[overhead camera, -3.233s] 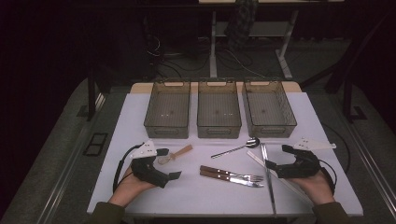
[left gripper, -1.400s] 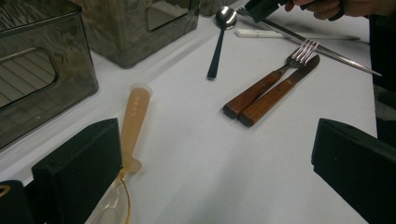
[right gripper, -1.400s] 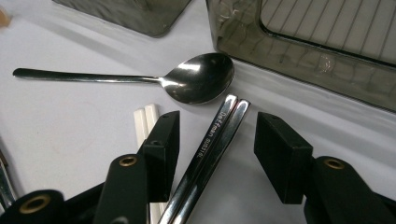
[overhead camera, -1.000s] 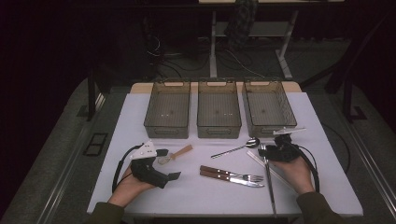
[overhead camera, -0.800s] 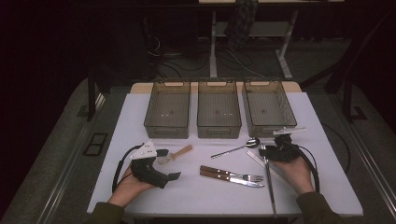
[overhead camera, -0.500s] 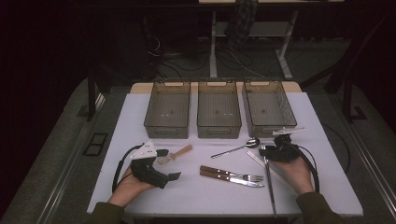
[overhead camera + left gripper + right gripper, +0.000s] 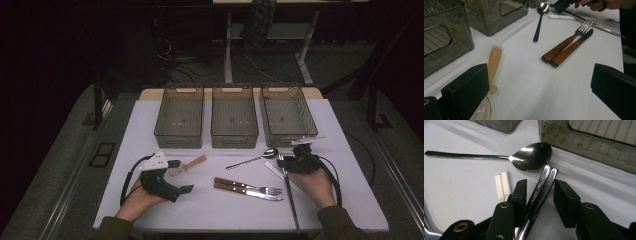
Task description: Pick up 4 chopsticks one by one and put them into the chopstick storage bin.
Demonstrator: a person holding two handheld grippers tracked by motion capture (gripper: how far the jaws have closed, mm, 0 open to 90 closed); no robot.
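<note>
White table, three bins at the back, cutlery in front; right gripper straddling the steel chopsticks.

Right gripper (image 7: 537,195) sits at the top ends of the steel chopsticks (image 7: 541,186), which lie flat on the table (image 7: 345,150) just right of the spoon (image 7: 529,157) bowl. Its jaws have just been closing; the chopsticks are between them, left pad about touching, right pad clear with a gap, so not clamped. White chopsticks (image 7: 502,185) lie just outside the left jaw. Fork (image 7: 250,186) and knife (image 7: 245,192), wooden handles, lie side by side mid-table. Left gripper (image 7: 172,175) rests at front left, jaws wide apart, nothing between them; a tan spoon (image 7: 494,62) lies just beside its left jaw. Bins (image 7: 178,141) stand in a row at the back, the right one just behind the right gripper.
</note>
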